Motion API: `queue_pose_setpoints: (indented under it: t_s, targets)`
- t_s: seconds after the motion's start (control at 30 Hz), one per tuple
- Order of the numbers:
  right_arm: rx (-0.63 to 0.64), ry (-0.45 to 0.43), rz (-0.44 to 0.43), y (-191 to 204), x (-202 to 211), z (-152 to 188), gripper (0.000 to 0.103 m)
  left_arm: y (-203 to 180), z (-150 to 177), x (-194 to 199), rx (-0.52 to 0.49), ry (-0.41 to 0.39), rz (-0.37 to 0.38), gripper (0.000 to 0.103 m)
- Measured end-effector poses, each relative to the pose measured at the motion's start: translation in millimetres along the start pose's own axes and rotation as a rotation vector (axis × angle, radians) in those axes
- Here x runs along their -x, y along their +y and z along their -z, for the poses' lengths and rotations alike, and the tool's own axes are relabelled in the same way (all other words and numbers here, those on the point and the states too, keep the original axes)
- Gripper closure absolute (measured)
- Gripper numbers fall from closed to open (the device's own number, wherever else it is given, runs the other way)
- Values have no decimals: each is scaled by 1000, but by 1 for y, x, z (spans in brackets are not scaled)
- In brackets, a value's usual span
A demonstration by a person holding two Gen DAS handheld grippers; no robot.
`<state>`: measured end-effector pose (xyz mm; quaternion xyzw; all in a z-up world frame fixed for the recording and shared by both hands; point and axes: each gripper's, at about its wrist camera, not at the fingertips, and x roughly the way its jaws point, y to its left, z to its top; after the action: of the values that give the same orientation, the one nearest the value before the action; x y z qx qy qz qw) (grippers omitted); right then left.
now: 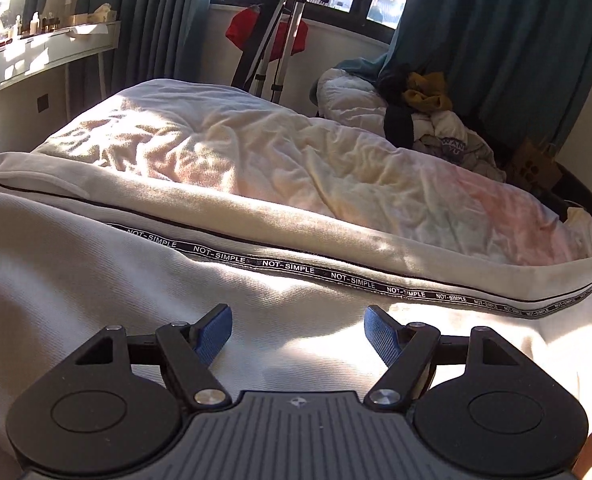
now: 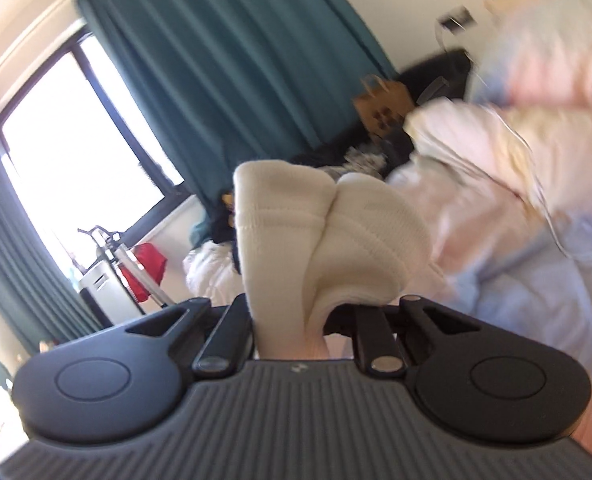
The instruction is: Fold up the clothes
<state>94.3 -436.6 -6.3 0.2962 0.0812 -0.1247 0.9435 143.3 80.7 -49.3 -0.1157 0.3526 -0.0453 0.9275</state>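
Note:
A cream garment with a black "NOT-SIMPLE" tape along its seam lies spread on the bed. My left gripper is open and empty, its blue pads just above the cloth. In the right wrist view my right gripper is shut on a bunched ribbed cream part of the garment, lifted in the air; its fingertips are hidden by the cloth. The view is tilted and blurred.
A rumpled pale duvet covers the bed beyond the garment. A pile of clothes sits at the far end by teal curtains. A metal stand with red cloth is under the window. A white desk stands left.

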Motion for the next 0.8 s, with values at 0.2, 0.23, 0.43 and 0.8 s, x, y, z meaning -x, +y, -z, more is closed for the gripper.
queue_pose_setpoints:
  t_s: [0.2, 0.23, 0.43, 0.8]
  targets:
    - [211, -42, -70, 95, 18, 12, 90, 7, -5, 12, 19, -36, 37, 28]
    - [242, -43, -86, 110, 20, 17, 90, 10, -7, 15, 33, -46, 48, 28]
    - [492, -46, -179, 192, 32, 66, 90, 33, -19, 32, 106, -105, 73, 28]
    - [813, 228, -333, 236, 35, 260, 90, 55, -23, 23, 180, -63, 78, 28]
